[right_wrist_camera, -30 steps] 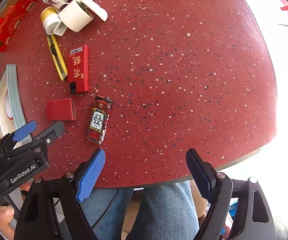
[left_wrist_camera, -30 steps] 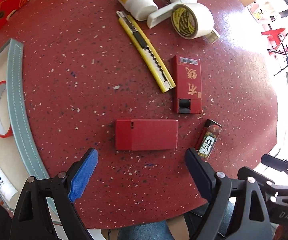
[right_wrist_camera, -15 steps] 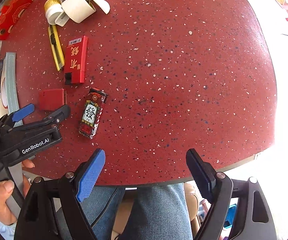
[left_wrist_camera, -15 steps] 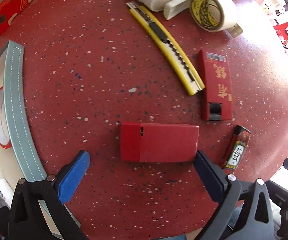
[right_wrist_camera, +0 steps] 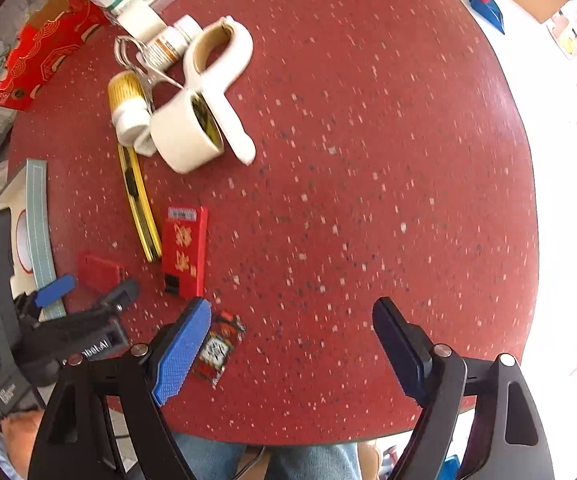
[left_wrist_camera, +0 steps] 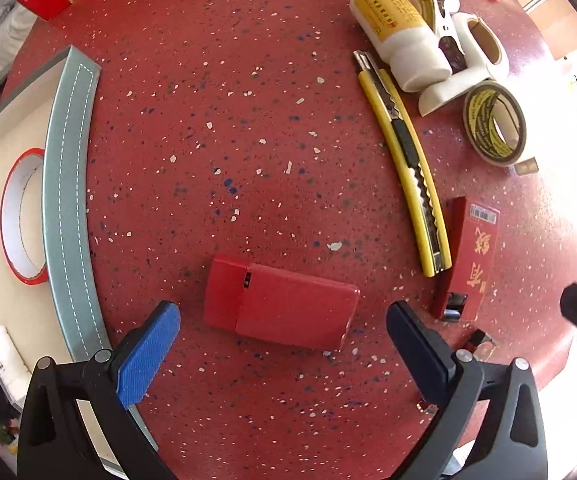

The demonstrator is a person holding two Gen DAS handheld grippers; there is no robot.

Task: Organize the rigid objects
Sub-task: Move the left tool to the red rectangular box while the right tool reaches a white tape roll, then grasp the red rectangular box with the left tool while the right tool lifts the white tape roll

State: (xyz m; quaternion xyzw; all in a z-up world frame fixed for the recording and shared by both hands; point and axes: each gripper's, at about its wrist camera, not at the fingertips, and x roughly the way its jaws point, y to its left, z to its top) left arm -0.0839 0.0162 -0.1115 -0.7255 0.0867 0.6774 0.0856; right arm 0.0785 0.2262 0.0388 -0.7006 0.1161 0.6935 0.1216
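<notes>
Left tongs (left_wrist_camera: 282, 340) spread, straddling red box (left_wrist_camera: 280, 306) near counter (left_wrist_camera: 248, 120) front edge. Right tongs (right_wrist_camera: 290, 344) spread, empty; small pack (right_wrist_camera: 218, 350) beside blue finger (right_wrist_camera: 182, 354).

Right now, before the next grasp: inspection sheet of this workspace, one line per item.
Surface: red speckled table, round edge nearest the person.
Job's things: plain red box lying flat between the open fingers of the left gripper, untouched; tray at the left holds a red-edged tape roll.
Clutter: yellow utility knife, red lettered box, white bottle, tape roll, small printed pack beside the right gripper's blue finger.
Grippers: left open, low over the plain red box; right gripper open, holding nothing.
Cables: nothing seen.
Surroundings: person's jeans below the table edge; bright glare on the right.
</notes>
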